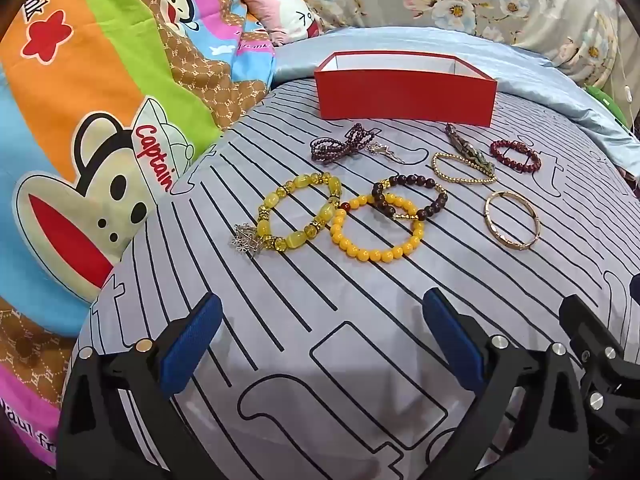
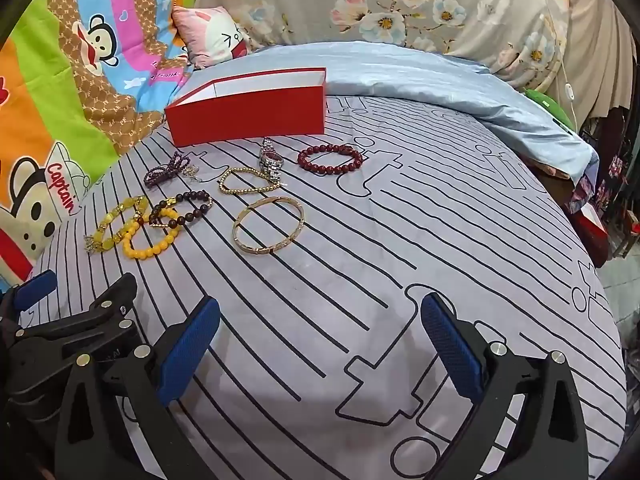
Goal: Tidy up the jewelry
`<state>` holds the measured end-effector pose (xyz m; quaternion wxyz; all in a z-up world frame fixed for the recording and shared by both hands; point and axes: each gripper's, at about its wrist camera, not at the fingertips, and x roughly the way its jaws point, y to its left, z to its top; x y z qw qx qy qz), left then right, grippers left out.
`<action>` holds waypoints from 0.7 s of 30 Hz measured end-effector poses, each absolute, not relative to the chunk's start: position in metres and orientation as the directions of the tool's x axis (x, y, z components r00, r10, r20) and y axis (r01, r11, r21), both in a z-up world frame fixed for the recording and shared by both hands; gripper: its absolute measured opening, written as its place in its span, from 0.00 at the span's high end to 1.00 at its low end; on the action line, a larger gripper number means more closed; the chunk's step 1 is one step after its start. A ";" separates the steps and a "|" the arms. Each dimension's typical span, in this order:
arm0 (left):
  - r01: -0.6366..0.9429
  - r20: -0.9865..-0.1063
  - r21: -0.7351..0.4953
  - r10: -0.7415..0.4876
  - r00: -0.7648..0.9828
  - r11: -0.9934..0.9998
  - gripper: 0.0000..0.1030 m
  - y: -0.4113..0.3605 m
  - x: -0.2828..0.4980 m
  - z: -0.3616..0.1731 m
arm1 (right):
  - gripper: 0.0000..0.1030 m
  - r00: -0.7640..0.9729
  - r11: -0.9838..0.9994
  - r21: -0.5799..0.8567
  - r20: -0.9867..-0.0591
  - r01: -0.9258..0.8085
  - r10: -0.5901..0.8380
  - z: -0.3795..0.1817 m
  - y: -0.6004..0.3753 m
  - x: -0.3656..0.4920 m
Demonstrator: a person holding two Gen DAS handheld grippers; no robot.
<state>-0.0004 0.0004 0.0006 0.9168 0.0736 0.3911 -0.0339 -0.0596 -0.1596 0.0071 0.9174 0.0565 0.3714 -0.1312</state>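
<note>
Above the striped bedsheet [image 1: 360, 320], both hand-held grippers [image 1: 320, 344] [image 2: 320, 344] spread wide, empty, near bracelets [image 1: 376, 224].

The left gripper [image 1: 322, 340] hangs over the striped grey bedsheet [image 1: 360, 320], its blue pads wide apart and holding nothing; beyond it lie a yellow bead bracelet [image 1: 376, 226], a dark bead bracelet [image 1: 410, 196] overlapping it, and a gold bangle [image 1: 512, 220] to the right. Behind them stands an open red box [image 1: 406, 94]; a cartoon monkey blanket [image 1: 100, 128] lies at left.
</note>
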 end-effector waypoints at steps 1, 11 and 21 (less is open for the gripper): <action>0.119 -0.722 0.109 -0.003 0.692 0.987 0.07 0.001 -0.001 0.001 | 0.06 0.692 0.959 0.010 -0.695 0.283 -0.197 0.007 -0.160 -0.060; 0.115 -0.721 0.106 -0.003 0.693 0.988 0.07 0.000 -0.004 0.004 | 0.06 0.683 0.959 -0.015 -0.699 0.283 -0.212 0.007 -0.158 -0.059; 0.118 -0.720 0.102 -0.008 0.694 0.988 0.08 0.000 -0.002 0.003 | 0.06 0.686 0.960 -0.016 -0.695 0.281 -0.213 0.007 -0.158 -0.059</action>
